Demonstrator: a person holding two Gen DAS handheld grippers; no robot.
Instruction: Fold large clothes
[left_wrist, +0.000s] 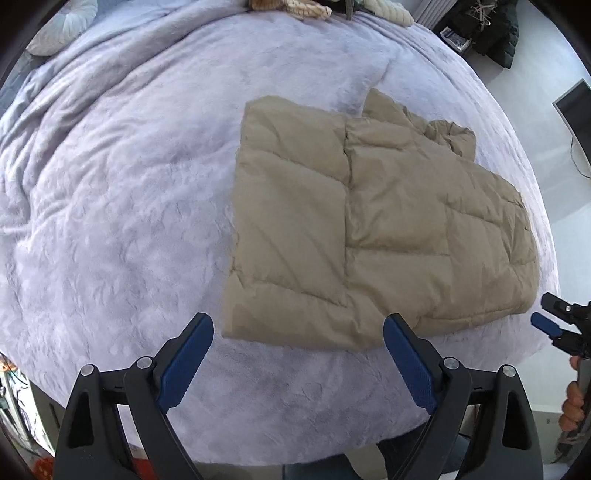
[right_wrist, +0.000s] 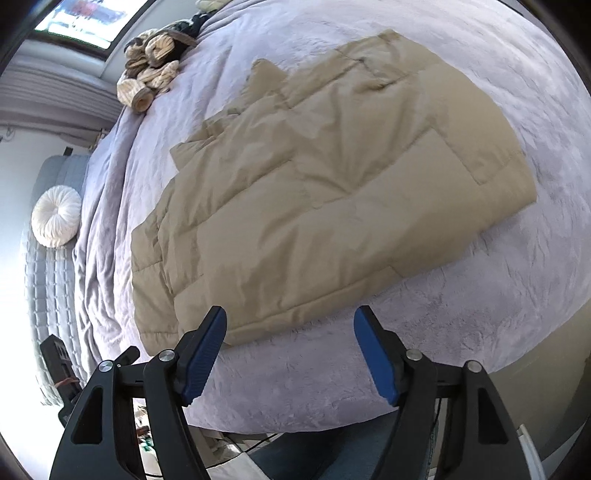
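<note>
A tan quilted puffer jacket (left_wrist: 373, 221) lies folded flat on a lilac plush blanket (left_wrist: 129, 221) that covers a bed. My left gripper (left_wrist: 299, 326) hangs open above the jacket's near edge, with nothing between its blue pads. The right gripper (left_wrist: 545, 314) shows at the right edge of the left wrist view, beside the jacket's near right corner, with a hand (left_wrist: 572, 402) on its handle. In the right wrist view the jacket (right_wrist: 325, 192) spreads ahead, and my right gripper (right_wrist: 290, 317) stands open over its near hem, empty.
Knitted cream clothes (right_wrist: 151, 77) are piled at the far end of the bed. A round white cushion (right_wrist: 55, 216) leans on a grey quilted headboard (right_wrist: 48, 295). Dark clothing (left_wrist: 491, 29) hangs by the wall past the bed. Below the grippers the blanket (right_wrist: 295, 387) drops over the near bed edge.
</note>
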